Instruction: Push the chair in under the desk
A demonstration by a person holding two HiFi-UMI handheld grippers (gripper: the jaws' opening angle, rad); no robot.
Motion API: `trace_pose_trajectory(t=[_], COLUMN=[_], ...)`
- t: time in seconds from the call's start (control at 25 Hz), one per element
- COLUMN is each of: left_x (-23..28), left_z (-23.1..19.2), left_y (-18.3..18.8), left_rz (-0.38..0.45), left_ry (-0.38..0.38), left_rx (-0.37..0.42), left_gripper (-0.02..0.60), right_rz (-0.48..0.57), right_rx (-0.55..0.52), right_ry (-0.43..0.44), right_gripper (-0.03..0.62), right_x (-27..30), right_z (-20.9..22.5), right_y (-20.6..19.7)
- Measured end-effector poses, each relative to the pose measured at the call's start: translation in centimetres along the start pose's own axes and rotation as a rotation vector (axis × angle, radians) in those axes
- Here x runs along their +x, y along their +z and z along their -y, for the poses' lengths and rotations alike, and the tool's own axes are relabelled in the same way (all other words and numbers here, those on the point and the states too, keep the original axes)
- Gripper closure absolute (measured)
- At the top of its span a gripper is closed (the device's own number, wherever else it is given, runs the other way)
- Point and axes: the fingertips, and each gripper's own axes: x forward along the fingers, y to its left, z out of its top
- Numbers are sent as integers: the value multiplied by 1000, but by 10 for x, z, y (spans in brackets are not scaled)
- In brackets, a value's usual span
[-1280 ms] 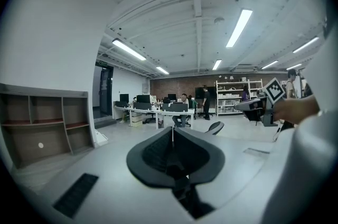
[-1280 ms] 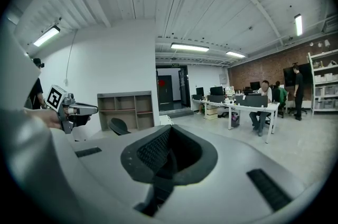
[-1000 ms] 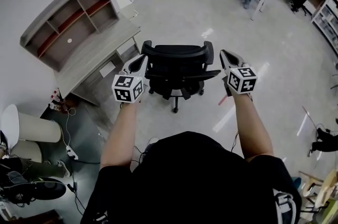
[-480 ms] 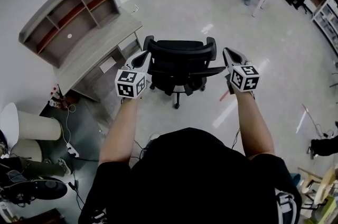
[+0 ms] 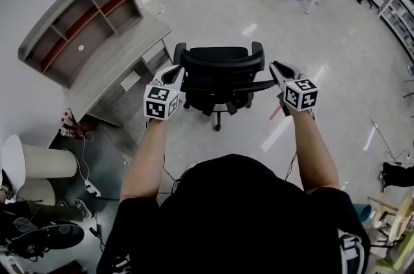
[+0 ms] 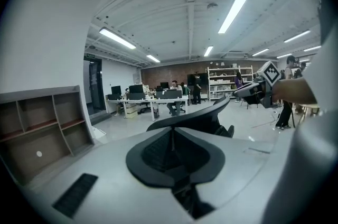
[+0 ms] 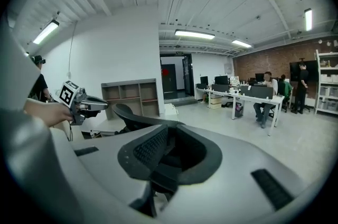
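Office chair [image 5: 220, 75], black, is seen out on the glossy floor [image 5: 213, 8] just right of the grey hutch desk [image 5: 110, 69]. Its backrest is flanked by the left gripper [image 5: 177, 70] and the right gripper [image 5: 273, 65], both closed on nothing. Cables [image 5: 84, 137] lie beside the desk.

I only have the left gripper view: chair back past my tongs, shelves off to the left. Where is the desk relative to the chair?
Observer: In the head view the desk stands left of the chair, which sits out on open floor, not under it.
Operator: What are my right tongs doing?
Observer: The right gripper view shows the right gripper shut and empty, with the chair back just beyond it.
Operator: Is there anything on the floor?
Observer: A white power strip with its cable lies by the desk's near end.
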Motion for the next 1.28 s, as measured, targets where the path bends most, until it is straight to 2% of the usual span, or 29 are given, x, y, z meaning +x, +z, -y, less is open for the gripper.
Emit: trace_pose_trajectory(t=[0.28, 0.4, 0.6, 0.72, 0.96, 1.2, 1.28], left_x=[19, 30, 43, 52, 60, 69, 73], left_z=[2, 5, 10, 16, 37, 40, 42], left_y=[-24, -42, -70, -91, -134, -168, -178], left_rz=[-69, -143, -244, -297, -469, -594, -630], left_ry=[-76, -126, -202, -258, -372, -425, -436], left_rx=[59, 94, 169, 255, 476, 638, 690], left_gripper=[560, 485, 441, 428, 407, 380, 367], right_rz=[-107, -157, -238, -288, -390, -463, -499], right_rx=[-32, -71, -146, -188, -280, -347, -415], right_ry=[75, 112, 179, 198, 248, 279, 277], right_gripper=[515, 485, 429, 416, 375, 363, 361], right_x=[20, 28, 37, 41, 51, 61, 64], right_z=[-6, -8, -18, -20, -24, -25, -22], right_y=[-30, -45, -69, -85, -118, -142, -151])
